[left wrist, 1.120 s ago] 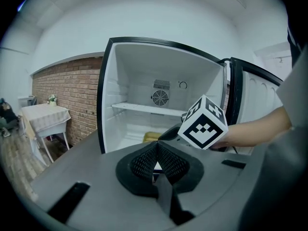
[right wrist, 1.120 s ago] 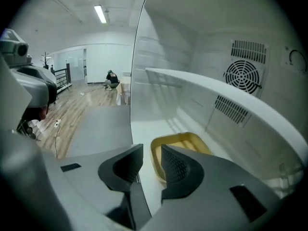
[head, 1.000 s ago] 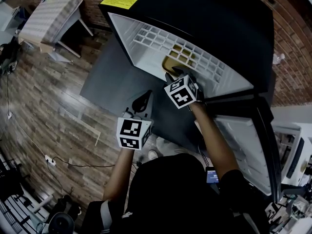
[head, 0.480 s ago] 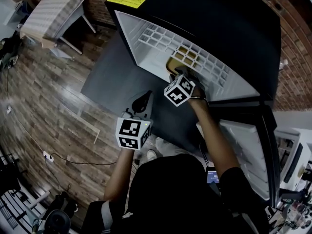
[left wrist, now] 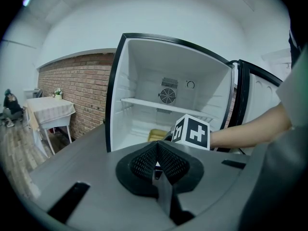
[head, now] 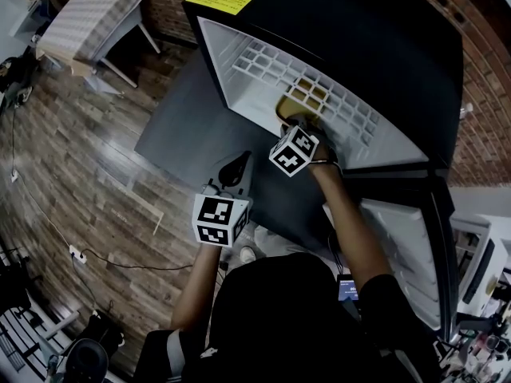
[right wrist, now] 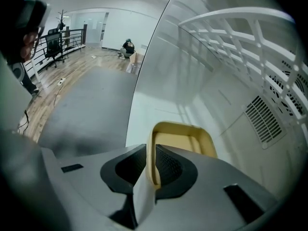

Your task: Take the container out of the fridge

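Note:
A shallow yellow container (right wrist: 183, 141) lies on the white floor of the open fridge, under the grid shelf (head: 319, 94). In the head view the container (head: 289, 102) shows through the shelf. My right gripper (right wrist: 150, 170) reaches into the fridge, and its jaws are closing with the container's near rim between the pads, which press on it. From above, the right gripper (head: 295, 122) sits at the container's near edge. My left gripper (head: 235, 166) hangs outside the fridge front, shut with nothing in it. The left gripper view shows the container (left wrist: 156, 134) behind the right gripper's marker cube.
The fridge door (head: 399, 238) stands open at the right. A white table (head: 88, 22) stands on the wood floor at the far left by a brick wall. The fridge's back wall has a vent (right wrist: 264, 119).
My right gripper has gone a little deeper into the fridge, onto the container's rim. The left gripper has stayed where it was.

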`<state>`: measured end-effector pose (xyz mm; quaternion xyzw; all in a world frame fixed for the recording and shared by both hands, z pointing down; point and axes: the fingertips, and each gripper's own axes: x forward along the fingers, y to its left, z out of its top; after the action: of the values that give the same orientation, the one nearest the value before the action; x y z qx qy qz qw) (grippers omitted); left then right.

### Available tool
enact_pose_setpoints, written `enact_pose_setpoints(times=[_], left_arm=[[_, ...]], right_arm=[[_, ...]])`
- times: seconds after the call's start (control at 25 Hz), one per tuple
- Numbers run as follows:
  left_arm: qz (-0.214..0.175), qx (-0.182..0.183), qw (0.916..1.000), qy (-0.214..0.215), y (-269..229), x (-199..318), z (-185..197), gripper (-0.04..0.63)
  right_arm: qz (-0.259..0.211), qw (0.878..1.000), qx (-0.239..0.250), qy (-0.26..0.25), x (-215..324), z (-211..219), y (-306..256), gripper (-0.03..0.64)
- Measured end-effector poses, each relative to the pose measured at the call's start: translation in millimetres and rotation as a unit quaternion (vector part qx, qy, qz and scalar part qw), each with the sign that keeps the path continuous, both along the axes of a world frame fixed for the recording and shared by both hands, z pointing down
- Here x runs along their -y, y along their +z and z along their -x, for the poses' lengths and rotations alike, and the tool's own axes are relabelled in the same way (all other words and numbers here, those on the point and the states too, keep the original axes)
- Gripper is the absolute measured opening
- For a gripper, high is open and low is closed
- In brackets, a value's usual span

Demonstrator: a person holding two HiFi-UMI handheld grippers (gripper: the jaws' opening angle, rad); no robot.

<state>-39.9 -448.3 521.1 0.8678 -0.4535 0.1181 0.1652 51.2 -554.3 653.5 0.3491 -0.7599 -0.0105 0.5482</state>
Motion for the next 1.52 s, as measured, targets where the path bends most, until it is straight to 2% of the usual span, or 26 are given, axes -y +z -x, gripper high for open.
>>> enact_pose_setpoints(times=[0.2, 0.48, 1.08, 1.52], left_arm=[[-0.002, 0.000, 1.0000, -0.007, 0.2, 0.7, 4.8, 0.012], [-0.003, 0.000, 0.9999, -0.011, -2.5, -2.8, 10.7, 0.012], [-0.016, 0.003, 0.9998, -0.011, -13.1, -24.2, 18.6, 0.012], [-0.029, -0.002, 0.9994, -0.018, -24.2, -54.7, 31.3, 0.012]], right_arm=[[0.004, 1.000, -0.015, -0.010, -2.6, -0.7, 2.8, 0.061], [0.006, 0.999, -0.027, -0.025, -6.9, 1.7, -0.9, 0.054], [-0.005, 0.999, -0.019, -0.041, -30.1, 14.0, -20.3, 0.052], [-0.008, 0.998, -0.017, -0.066, -75.5, 25.7, -37.3, 0.052]])
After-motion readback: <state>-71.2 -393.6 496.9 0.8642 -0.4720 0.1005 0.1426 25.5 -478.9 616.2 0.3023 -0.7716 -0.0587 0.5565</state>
